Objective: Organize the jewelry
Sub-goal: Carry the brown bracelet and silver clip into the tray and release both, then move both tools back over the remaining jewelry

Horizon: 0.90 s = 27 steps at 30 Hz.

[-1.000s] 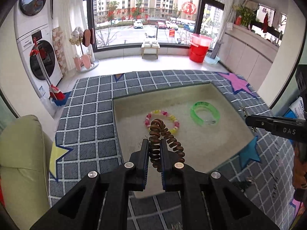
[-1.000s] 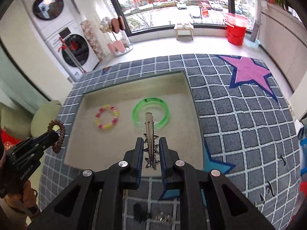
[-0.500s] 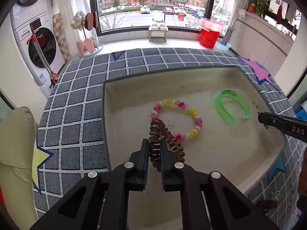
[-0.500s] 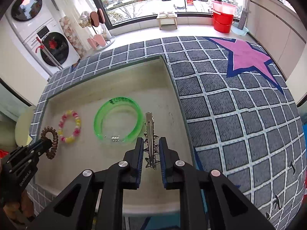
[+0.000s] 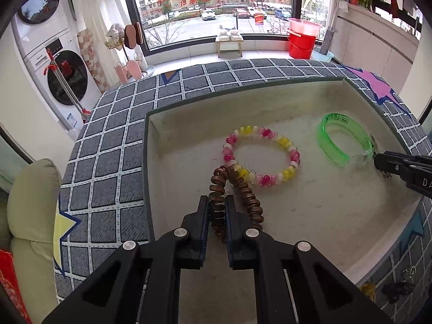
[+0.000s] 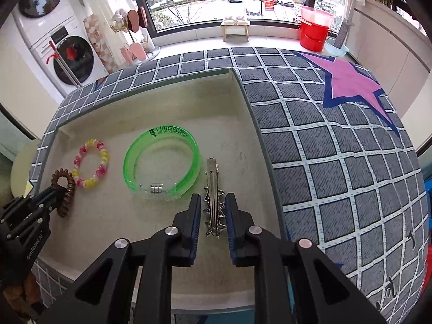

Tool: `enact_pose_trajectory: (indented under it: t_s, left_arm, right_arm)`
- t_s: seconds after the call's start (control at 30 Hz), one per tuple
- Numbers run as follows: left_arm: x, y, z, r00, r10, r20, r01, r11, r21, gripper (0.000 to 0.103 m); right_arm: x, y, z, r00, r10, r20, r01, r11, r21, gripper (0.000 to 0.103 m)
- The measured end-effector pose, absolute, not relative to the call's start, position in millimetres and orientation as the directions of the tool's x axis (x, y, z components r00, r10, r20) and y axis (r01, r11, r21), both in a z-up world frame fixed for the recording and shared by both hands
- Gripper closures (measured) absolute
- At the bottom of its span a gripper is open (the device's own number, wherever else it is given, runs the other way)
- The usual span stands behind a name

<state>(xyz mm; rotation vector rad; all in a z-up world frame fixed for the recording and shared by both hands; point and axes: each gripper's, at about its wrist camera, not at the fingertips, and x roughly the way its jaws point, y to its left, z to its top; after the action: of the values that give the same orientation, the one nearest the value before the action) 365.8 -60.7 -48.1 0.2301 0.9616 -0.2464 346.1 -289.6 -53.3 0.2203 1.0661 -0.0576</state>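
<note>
Checked grey mat [image 6: 324,140] bearing shallow beige tray [image 6: 237,81]; small trinkets [image 5: 397,289] near its corner.

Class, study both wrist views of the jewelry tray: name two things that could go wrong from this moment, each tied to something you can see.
1. The right tongs are opening around the silver hair clip, which lies close beside the green bangle; it may slide against it.
2. The left tongs grip the brown coil hair tie over the beaded bracelet; released here, it could tangle with the beads.
</note>
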Motion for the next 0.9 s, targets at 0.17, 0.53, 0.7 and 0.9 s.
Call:
enact_pose_trajectory:
  t_s: [0.17, 0.53, 0.7, 0.9]
  left_arm:
    - [363.3, -60.2, -45.8, 0.562, -0.103, -0.821, 0.309, 0.947, 0.093, 0.078]
    - [362.4, -64.6, -38.6, 0.580, -0.099, -0.809, 0.317, 0.942, 0.112, 0.078]
    - [355.0, -65.1, -24.4, 0.659, -0.086, -0.747, 0.286, 0.947, 0.143, 0.000]
    - [351.0, -60.0, -8.7, 0.678, -0.083, -0.731, 0.275, 0.950, 0.147, 0.000]
  right_arm:
    - [342.1, -288.1, -51.0, 0.494, 0.080, -0.866, 0.147, 0.974, 0.173, 0.053]
    - [325.7, -295.5, -30.3, 0.547, 0.144, -0.824, 0.157, 0.950, 0.270, 0.047]
    - [319.0, -299.6, -28.4, 0.552, 0.161, -0.818, 0.165, 0.941, 0.297, 0.047]
    - [316.4, -300.8, -26.5, 0.554, 0.163, -0.816, 0.174, 0.936, 0.305, 0.046]
